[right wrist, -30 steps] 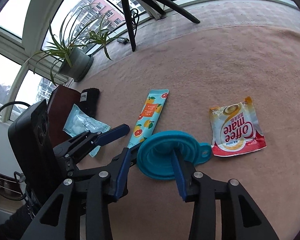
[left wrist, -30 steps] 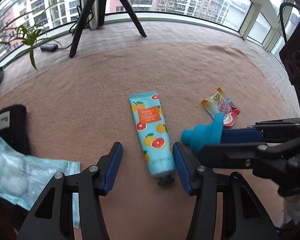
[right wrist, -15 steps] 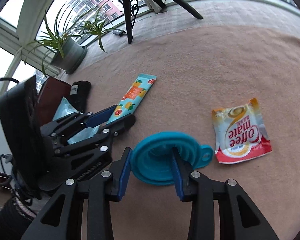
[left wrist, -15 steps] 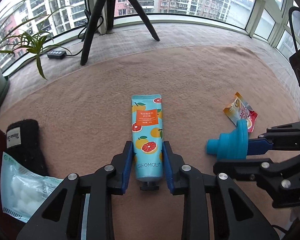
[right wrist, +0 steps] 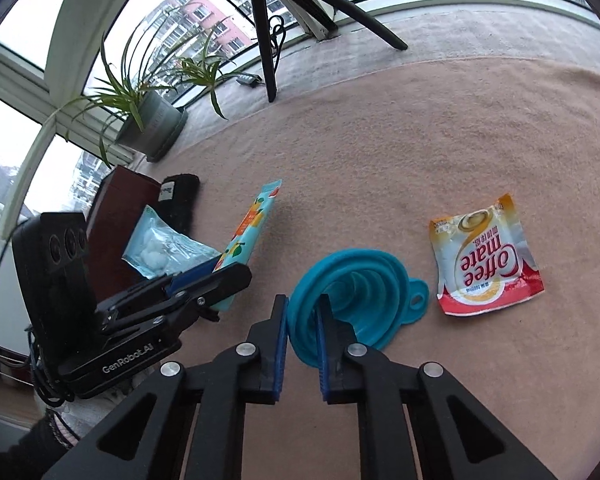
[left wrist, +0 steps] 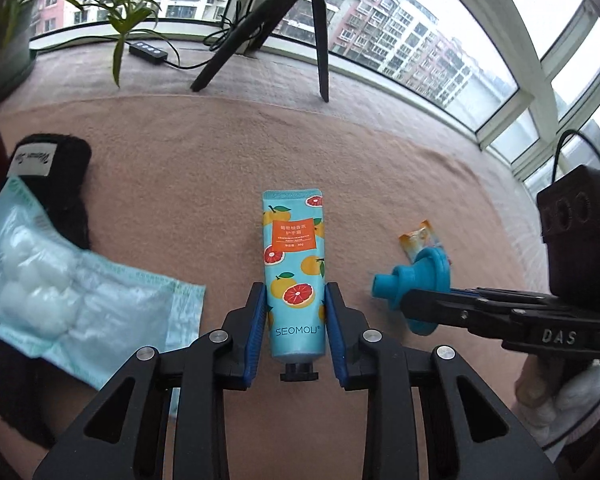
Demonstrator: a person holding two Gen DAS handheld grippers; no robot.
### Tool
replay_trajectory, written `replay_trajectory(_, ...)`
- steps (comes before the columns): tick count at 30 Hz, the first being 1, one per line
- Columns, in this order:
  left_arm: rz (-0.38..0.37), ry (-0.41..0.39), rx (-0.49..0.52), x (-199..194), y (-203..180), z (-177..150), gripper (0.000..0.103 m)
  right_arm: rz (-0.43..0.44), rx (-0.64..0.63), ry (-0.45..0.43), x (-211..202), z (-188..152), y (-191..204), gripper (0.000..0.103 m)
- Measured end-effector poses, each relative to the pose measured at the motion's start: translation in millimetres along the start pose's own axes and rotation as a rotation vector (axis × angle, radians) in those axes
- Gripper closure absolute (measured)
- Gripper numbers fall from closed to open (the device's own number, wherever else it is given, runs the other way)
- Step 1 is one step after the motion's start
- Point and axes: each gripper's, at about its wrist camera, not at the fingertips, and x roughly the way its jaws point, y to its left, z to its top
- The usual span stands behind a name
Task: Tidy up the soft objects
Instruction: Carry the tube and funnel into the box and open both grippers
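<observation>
My left gripper point(left wrist: 296, 292) is shut on the lower part of a light-blue hand cream tube point(left wrist: 294, 264) printed with oranges and grapefruit; its black cap points toward me. The tube also shows in the right wrist view point(right wrist: 250, 236), held by the left gripper point(right wrist: 216, 276). My right gripper point(right wrist: 302, 308) is shut on the rim of a blue collapsible silicone funnel point(right wrist: 356, 292), squeezing it. In the left wrist view the funnel point(left wrist: 416, 280) sits just right of the tube, in the right gripper point(left wrist: 404, 300). A Coffee mate sachet point(right wrist: 486, 258) lies flat on the pink carpet, right of the funnel.
A pale green bag of cotton balls point(left wrist: 60, 292) and a black knit glove point(left wrist: 56, 184) lie at the left, beside a dark brown box point(right wrist: 116, 216). A tripod point(left wrist: 284, 20), a power strip point(left wrist: 148, 50) and a potted plant point(right wrist: 148, 120) stand by the windows.
My left gripper moved onto the tube and shut on it. My right gripper narrowed on the funnel's rim. Both views have shifted left, bringing the cotton bag and glove closer.
</observation>
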Motion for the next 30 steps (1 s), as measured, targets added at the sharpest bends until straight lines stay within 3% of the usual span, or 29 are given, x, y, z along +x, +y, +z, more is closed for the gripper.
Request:
replay_trajectory(9, -0.028, -0.068, -0.022, -41, -2, -6, 0.076, 0.1, 0.0, -0.056, -26, 1, 24, 0.094)
replay_trajectory(17, -0.011, -0.164, -0.038, -98, 5, -10, 0.076, 0.177, -0.112, -0.064, -33, 10, 81, 0.094)
replay_trajectory(23, 0.049, -0.262, -0.119, -151, 36, -19, 0.076, 0.213, -0.199, -0.046, -21, 23, 126, 0.094)
replay_trajectory(30, 0.184, -0.343, -0.204, -205, 79, -43, 0.076, 0.24, -0.302, -0.031, -4, 38, 179, 0.094)
